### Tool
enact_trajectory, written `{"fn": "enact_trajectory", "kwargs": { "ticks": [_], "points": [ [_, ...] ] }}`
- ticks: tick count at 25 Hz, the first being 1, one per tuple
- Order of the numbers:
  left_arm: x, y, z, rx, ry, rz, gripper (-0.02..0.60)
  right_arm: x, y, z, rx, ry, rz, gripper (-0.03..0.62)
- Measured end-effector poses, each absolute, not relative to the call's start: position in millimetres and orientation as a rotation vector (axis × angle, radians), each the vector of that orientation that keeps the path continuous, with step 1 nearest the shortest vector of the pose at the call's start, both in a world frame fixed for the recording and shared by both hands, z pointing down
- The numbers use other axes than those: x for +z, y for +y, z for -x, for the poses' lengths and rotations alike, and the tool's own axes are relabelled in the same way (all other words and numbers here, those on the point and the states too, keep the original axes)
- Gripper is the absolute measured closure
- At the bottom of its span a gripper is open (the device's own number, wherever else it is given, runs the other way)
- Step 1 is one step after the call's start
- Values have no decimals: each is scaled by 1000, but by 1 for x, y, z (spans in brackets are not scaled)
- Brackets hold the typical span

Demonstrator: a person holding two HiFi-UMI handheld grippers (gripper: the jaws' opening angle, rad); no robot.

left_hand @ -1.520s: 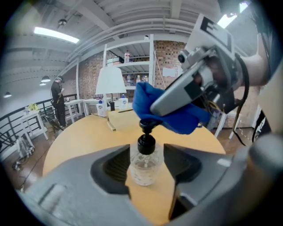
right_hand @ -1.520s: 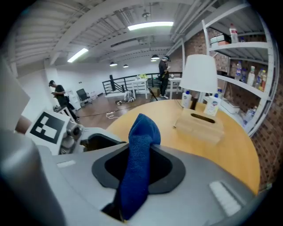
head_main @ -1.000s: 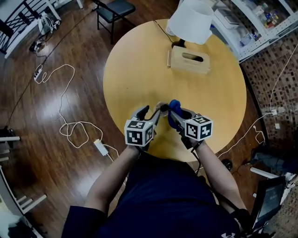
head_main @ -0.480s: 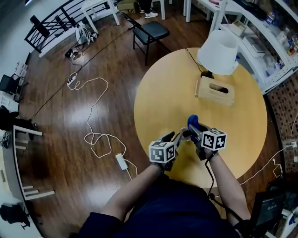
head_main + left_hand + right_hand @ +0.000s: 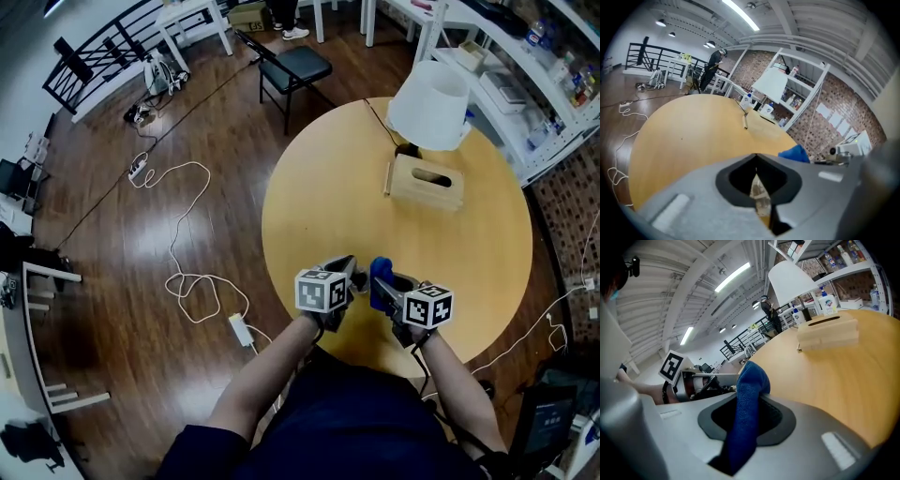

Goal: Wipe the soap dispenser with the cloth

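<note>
over the round yellow wooden worktop, the fingers of the right gripper have just been closing on a blue terry cloth for rubbing. the left gripper has its fingers pinched shut on what seems the small pale soap dispenser, steadying it.

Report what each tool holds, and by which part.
Right tool: the blue cloth, pinched across a bunched fold, its jaws having just closed further on it. Left tool: shut on a pale sliver; what it is cannot be told.
</note>
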State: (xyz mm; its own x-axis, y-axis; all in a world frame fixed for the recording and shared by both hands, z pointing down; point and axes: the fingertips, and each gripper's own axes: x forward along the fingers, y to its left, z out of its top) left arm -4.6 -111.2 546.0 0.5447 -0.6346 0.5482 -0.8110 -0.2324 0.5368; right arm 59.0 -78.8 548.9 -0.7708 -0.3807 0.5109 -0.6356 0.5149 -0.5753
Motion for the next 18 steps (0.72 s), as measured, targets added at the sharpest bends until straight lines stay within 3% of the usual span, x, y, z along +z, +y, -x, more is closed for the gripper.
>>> {"fn": "enact_trajectory", "kwargs": {
  "ticks": [7,13,18],
  "points": [
    [563,-113,-22,199,-1077,-1893,577,548,-127,-53,1110,-2428,-929,502],
    [544,-110,21,111,-1202,-1866,577,533,-91,-63,1154,-2424,-927,502],
    [540,-70,21,102,-1119,-1828,505,532,-56,-70,1106,-2419,-890,500]
  ]
}}
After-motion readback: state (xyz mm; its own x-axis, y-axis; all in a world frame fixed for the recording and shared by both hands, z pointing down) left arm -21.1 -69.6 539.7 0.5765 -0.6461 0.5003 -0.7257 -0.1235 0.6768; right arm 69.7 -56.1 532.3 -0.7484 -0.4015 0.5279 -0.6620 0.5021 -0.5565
